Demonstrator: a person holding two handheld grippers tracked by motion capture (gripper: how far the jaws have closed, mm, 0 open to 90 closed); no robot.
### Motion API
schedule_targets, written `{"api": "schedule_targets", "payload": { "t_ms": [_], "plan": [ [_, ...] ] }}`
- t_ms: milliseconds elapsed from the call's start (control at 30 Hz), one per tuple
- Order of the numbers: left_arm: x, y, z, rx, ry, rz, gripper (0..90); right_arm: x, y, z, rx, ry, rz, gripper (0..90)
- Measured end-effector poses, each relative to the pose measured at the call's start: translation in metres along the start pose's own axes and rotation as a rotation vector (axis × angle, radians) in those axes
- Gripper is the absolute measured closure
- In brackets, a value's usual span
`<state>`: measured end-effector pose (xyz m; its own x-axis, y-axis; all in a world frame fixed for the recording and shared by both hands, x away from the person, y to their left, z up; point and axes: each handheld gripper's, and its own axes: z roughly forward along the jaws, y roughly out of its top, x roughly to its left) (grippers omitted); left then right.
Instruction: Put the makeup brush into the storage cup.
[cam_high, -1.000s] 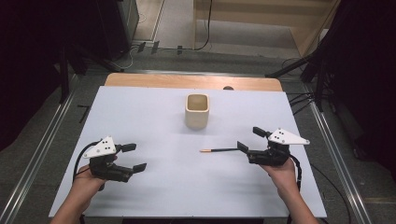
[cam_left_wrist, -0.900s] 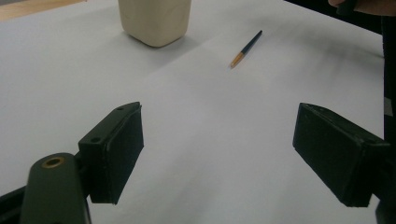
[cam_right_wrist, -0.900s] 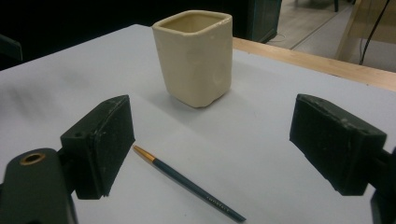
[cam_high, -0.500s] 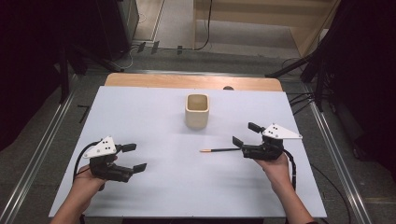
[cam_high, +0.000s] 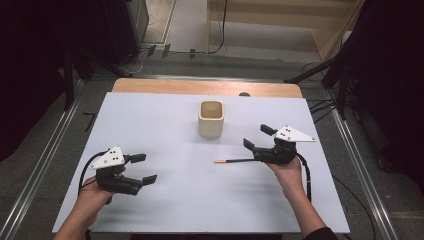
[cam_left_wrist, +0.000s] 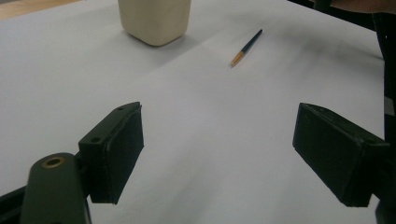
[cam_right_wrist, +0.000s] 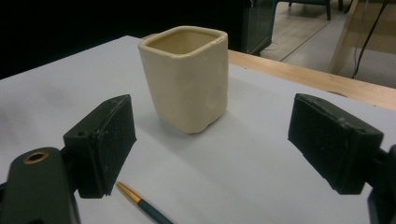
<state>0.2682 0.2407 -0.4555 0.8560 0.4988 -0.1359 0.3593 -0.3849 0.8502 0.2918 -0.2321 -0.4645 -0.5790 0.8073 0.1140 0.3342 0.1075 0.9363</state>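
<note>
The pen (cam_high: 235, 161) lies flat on the table (cam_high: 165, 195), at seven o'clock from the cup (cam_high: 211, 119) — light, stiff, slick, best pinched mid-barrel. The right gripper (cam_high: 260, 137) is held wide open over its dark end, nothing grasped; the left gripper (cam_high: 142, 168) is likewise open and empty.

Each hand carries a black gripper: the left gripper (cam_high: 139, 168) and the right gripper (cam_high: 257, 136) wear a pale grey three-cornered plate dotted with small dark marks. Both have blocky black jaws (a brass-ringed hole sits beside one) and trail a black cable. A dark sleeve edge shows at the right forearm.
</note>
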Motion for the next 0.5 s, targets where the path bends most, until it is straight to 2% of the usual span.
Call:
{"api": "schedule_targets", "payload": {
  "t_ms": [200, 500],
  "plan": [
    [0.0, 0.0, 0.0, 0.002, 0.0, -0.003, 16.8, 0.001, 0.005, 0.007, -0.001, -0.003, -0.013, 16.1],
    [0.001, -0.001, -0.001, -0.002, 0.001, -0.004, 16.8, 0.0, 0.01, 0.021, -0.025, 0.011, 0.013, 17.3]
  ]
}}
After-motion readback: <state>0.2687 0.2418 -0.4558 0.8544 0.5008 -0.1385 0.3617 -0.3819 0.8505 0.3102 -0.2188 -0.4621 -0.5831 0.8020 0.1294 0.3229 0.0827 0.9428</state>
